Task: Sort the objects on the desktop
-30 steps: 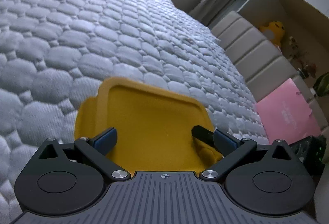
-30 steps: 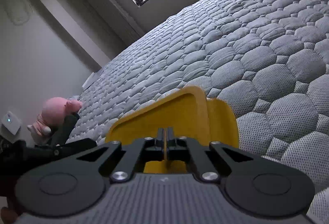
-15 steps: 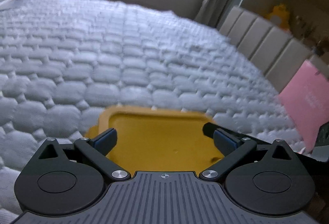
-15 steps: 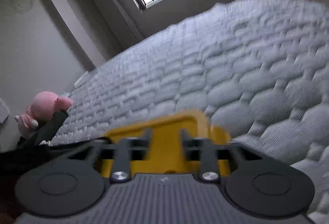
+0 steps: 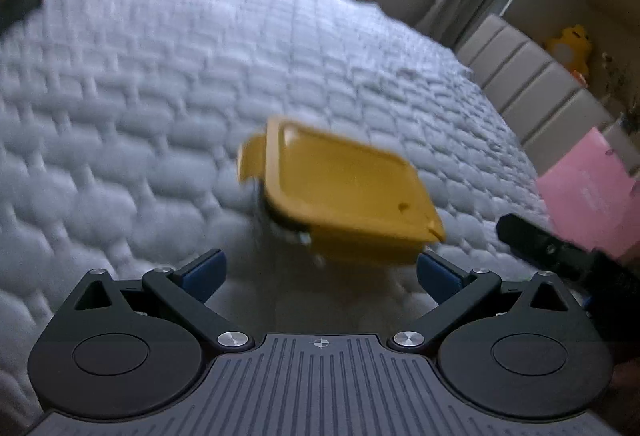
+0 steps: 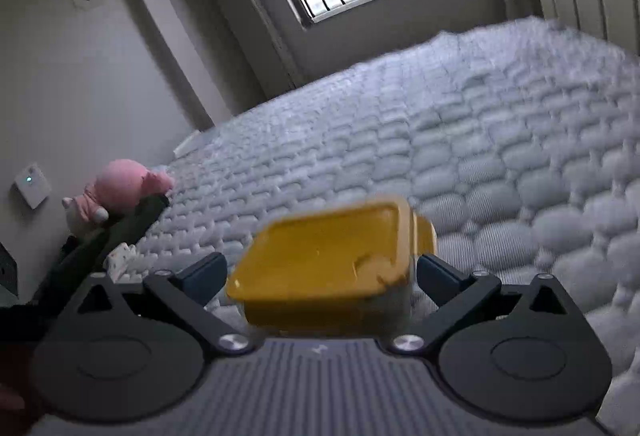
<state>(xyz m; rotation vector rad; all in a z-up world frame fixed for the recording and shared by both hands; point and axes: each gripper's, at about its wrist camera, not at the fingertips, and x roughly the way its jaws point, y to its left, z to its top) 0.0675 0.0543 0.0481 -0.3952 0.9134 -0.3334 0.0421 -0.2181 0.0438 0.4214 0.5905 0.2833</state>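
Since the earlier frame the right gripper [image 6: 322, 276], then pinched on the yellow lidded container [image 5: 344, 191], is opening wide and empty like the left gripper [image 5: 320, 274]; container released on the bed [image 5: 160, 115], next target undetermined.

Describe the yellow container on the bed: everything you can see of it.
The yellow container is a squarish box with rounded corners, plastic by its look, shut under a yellow lid with a raised rim and a flap on one side. It rests on the grey quilted bed cover, blurred by camera motion. Nothing grips it: the left gripper is open short of it, and the right gripper has its jaws opening, the near end between them, the pads clear.
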